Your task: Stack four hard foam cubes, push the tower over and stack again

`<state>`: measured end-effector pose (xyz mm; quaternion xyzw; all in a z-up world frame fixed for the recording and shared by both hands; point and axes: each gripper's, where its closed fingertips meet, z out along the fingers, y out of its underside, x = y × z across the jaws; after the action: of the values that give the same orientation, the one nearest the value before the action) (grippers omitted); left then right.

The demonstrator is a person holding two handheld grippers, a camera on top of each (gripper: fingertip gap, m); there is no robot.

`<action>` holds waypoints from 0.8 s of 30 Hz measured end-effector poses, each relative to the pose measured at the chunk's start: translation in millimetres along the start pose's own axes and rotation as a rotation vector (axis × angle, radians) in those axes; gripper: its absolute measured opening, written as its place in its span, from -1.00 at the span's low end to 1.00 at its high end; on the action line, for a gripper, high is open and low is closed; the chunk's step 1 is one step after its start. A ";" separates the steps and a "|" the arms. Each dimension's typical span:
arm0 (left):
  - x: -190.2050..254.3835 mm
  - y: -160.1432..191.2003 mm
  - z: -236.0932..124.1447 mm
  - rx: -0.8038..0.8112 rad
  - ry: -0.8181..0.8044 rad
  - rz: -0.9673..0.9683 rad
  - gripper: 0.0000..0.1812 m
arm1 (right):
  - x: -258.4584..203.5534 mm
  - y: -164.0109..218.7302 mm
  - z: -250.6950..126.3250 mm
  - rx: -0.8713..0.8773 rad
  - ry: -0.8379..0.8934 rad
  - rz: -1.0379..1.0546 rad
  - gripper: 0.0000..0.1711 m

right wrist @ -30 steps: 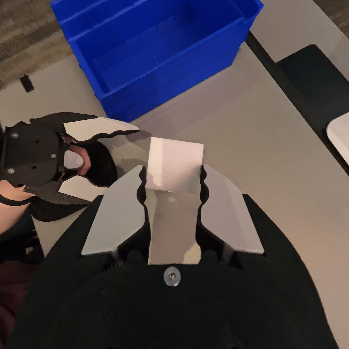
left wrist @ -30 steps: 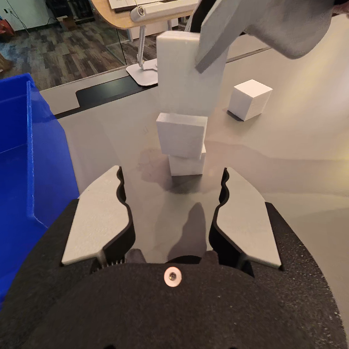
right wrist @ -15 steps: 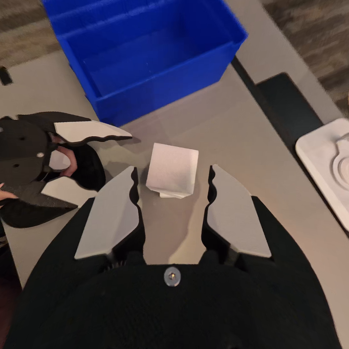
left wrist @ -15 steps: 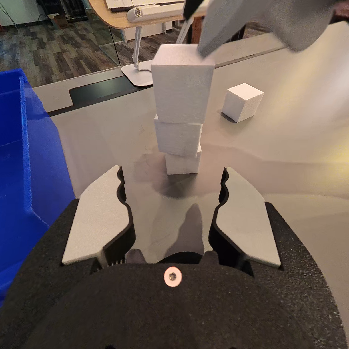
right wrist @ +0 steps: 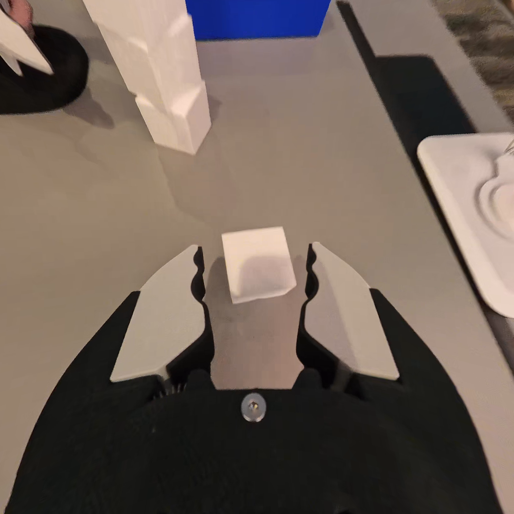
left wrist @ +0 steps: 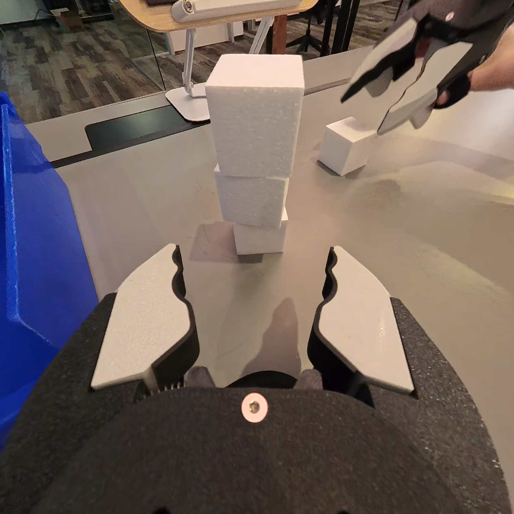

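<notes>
Three white foam cubes stand stacked as a tower (left wrist: 254,155) on the grey table (left wrist: 389,250), slightly offset from one another. My left gripper (left wrist: 253,248) is open and empty, just in front of the tower's base. A fourth white cube (left wrist: 345,148) lies alone to the right of the tower. My right gripper (right wrist: 255,246) is open over this cube (right wrist: 257,264), which sits between the fingers with a gap on each side. The right gripper also shows in the left wrist view (left wrist: 389,91), hovering above that cube. The tower shows blurred in the right wrist view (right wrist: 155,69).
A blue bin (left wrist: 33,222) stands at the left of the table, close to my left gripper, and shows in the right wrist view (right wrist: 258,19). A white lamp base (left wrist: 192,103) and a black strip (left wrist: 133,130) lie along the far edge.
My right gripper opened and let go of the third cube on top of the tower, then moved away over to the loose fourth cube. My left gripper stayed open in front of the tower.
</notes>
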<state>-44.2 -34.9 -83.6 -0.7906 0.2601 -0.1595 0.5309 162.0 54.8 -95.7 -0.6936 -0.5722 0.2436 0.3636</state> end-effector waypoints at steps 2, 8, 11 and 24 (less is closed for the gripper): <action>-0.5 0.5 0.4 -0.003 0.000 -0.005 0.08 | 3.4 17.5 9.6 -0.035 0.014 -0.003 -0.12; -2.3 1.5 1.1 -0.006 0.006 -0.027 0.08 | 2.9 36.0 23.3 -0.056 -0.013 0.018 -0.29; -2.7 1.3 0.8 -0.003 0.006 -0.032 0.08 | 1.5 4.1 14.8 0.033 -0.004 0.069 -0.30; -4.2 1.9 0.6 -0.001 -0.007 -0.034 0.07 | -67.0 -193.6 17.4 0.030 0.193 0.246 -0.30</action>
<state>-47.8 -32.6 -85.4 -0.7958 0.2449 -0.1655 0.5285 14.3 9.3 40.0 -0.7731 -0.4415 0.2271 0.3949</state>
